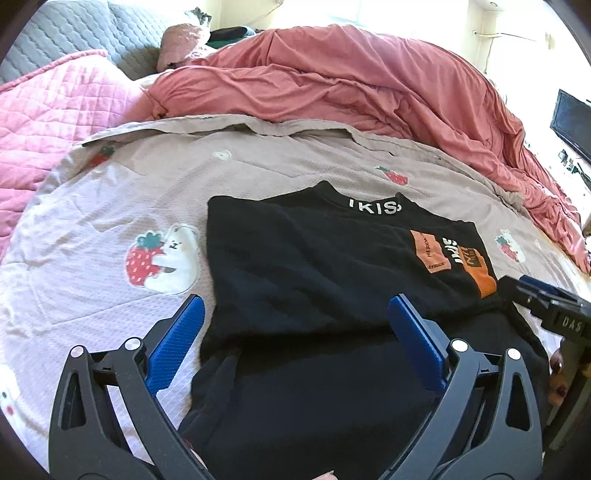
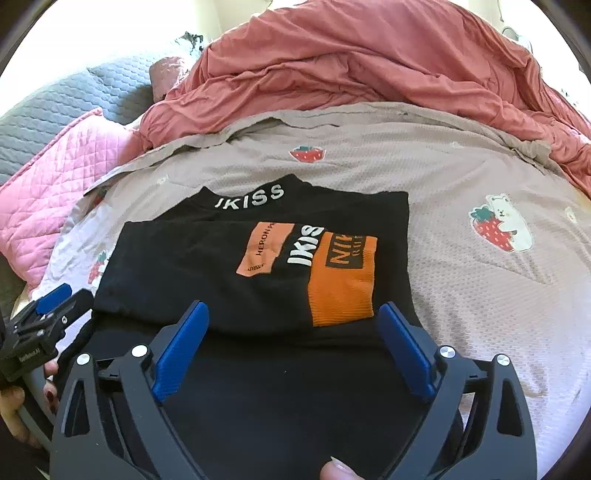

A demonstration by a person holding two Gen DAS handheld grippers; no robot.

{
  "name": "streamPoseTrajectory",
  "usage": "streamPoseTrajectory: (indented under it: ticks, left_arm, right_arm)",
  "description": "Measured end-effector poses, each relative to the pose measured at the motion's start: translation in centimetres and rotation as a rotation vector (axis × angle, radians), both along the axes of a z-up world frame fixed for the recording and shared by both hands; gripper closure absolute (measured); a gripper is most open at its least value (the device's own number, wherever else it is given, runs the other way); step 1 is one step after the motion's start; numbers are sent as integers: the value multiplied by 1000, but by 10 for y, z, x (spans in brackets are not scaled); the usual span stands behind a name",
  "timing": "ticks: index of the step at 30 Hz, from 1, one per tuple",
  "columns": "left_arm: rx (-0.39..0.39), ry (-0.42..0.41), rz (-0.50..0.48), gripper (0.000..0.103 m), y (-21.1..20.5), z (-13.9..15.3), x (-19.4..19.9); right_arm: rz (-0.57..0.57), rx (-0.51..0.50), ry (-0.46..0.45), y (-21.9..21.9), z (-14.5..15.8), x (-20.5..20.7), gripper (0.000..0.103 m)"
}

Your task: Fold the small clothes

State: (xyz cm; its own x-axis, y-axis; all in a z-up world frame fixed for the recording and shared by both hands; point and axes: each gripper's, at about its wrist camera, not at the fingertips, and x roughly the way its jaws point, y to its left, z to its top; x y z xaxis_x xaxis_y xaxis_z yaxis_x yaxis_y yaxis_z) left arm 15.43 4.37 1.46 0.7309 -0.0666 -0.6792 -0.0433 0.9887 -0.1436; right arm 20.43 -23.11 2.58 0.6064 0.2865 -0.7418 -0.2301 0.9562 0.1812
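A black shirt with orange patches and white IKISS lettering lies folded on the strawberry-print sheet. Its top layer is doubled over the front, and the collar points away from me. My left gripper hovers open over the shirt's near left part, with nothing between its blue pads. In the right wrist view the shirt fills the middle, and my right gripper stands open above its near edge, holding nothing. The two tools sit side by side, left one over the shirt's left edge.
A rumpled coral duvet is piled along the far side of the bed. A pink quilted pillow and grey quilted padding lie at far left. A dark screen stands at right. A thumb shows at the bottom.
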Motion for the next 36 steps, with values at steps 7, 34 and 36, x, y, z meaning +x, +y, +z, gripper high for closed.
streamPoseTrajectory:
  ticks: [7, 34, 36]
  left_arm:
    - [12, -11, 28, 10, 11, 0, -26]
    - [50, 73, 93, 10, 22, -8, -74]
    - [51, 86, 96, 10, 23, -8, -77]
  right_arm:
    - [-10, 8, -15, -6, 9, -9, 10]
    - [-30, 22, -19, -45, 17, -61, 10]
    - [-30, 18, -14, -47, 16, -65, 10]
